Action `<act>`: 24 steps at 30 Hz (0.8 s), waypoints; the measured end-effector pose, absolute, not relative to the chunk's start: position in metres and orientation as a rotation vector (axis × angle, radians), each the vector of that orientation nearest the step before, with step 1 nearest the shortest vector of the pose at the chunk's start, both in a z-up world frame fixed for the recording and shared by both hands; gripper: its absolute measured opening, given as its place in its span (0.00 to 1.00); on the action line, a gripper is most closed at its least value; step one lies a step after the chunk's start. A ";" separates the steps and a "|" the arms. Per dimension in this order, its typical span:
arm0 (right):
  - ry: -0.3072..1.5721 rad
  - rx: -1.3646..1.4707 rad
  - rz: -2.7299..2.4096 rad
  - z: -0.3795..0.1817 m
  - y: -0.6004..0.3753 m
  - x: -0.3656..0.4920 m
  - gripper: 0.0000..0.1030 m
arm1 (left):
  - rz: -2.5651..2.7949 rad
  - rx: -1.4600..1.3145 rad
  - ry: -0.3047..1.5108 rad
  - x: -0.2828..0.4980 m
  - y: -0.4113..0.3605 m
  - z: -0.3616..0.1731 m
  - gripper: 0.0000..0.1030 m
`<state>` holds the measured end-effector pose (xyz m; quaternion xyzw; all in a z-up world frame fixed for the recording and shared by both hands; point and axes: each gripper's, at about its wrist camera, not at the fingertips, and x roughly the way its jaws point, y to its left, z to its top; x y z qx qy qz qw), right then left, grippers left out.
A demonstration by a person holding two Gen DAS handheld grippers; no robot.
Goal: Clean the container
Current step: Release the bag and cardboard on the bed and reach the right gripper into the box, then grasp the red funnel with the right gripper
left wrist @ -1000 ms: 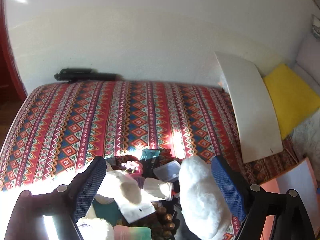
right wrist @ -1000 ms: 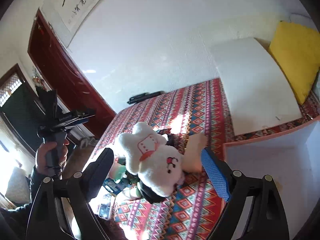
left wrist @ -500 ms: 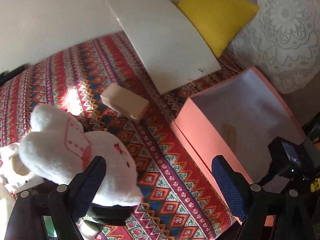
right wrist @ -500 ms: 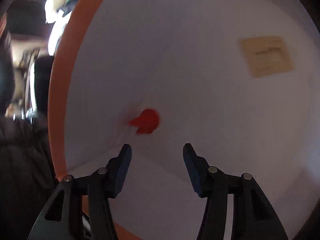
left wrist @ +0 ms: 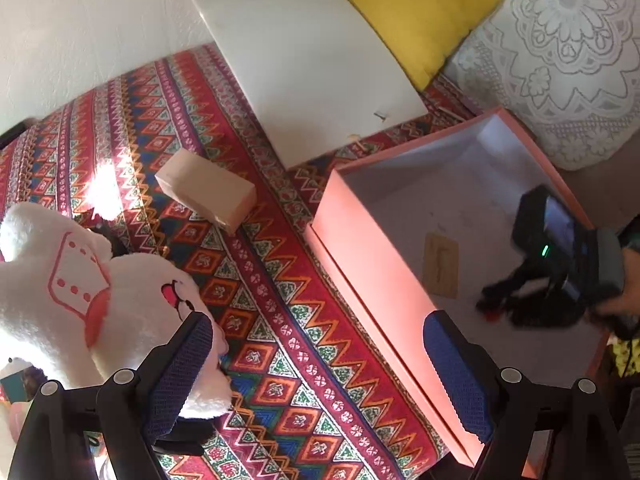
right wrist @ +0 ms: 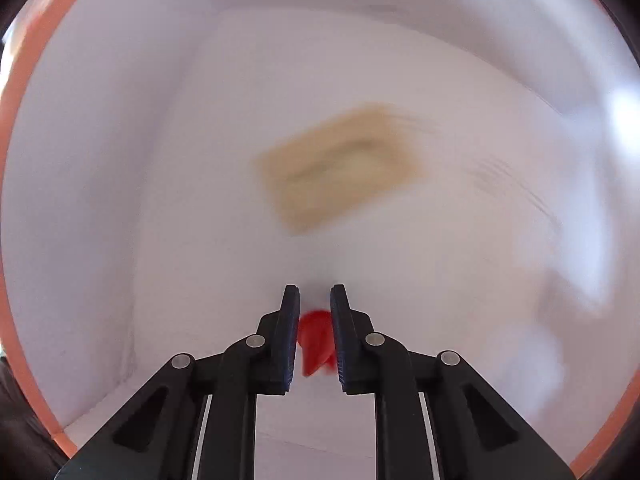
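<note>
A pink box [left wrist: 360,248] with a white inside sits on the patterned bedspread at the right of the left wrist view. A tan label [left wrist: 440,270] is stuck to its floor. My right gripper [right wrist: 315,300] is down inside the box, shut on a small red scrap [right wrist: 314,338]; the same gripper [left wrist: 496,312] shows from outside with the red scrap [left wrist: 491,316] at its tip. The blurred label [right wrist: 336,164] lies ahead of it. My left gripper [left wrist: 316,340] hangs open above the bedspread beside the box wall, nothing between its fingers.
A white plush toy [left wrist: 92,292] lies at the left by my left finger. A small cardboard box [left wrist: 206,192] rests on the bedspread [left wrist: 280,340]. A white board [left wrist: 304,56], a yellow cushion [left wrist: 420,12] and a lace pillow [left wrist: 560,52] stand behind.
My right gripper went down into the pink box and closed on the red scrap. The left gripper swung right from the toy pile toward the box and stays open.
</note>
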<state>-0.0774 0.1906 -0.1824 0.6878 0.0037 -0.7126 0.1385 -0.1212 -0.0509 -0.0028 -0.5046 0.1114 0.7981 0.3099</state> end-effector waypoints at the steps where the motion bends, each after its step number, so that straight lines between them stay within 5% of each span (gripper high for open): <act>1: -0.049 1.968 -2.083 -0.177 0.203 -0.072 0.17 | 2.109 -1.328 0.301 -0.120 -0.052 -0.001 0.87; 19: -0.110 2.094 -2.081 -0.194 0.245 -0.008 0.21 | 2.083 -1.327 0.263 -0.107 -0.069 -0.008 0.87; 24: -0.096 2.104 -2.083 -0.188 0.247 0.013 0.38 | 2.082 -1.355 0.239 -0.110 -0.072 -0.012 0.87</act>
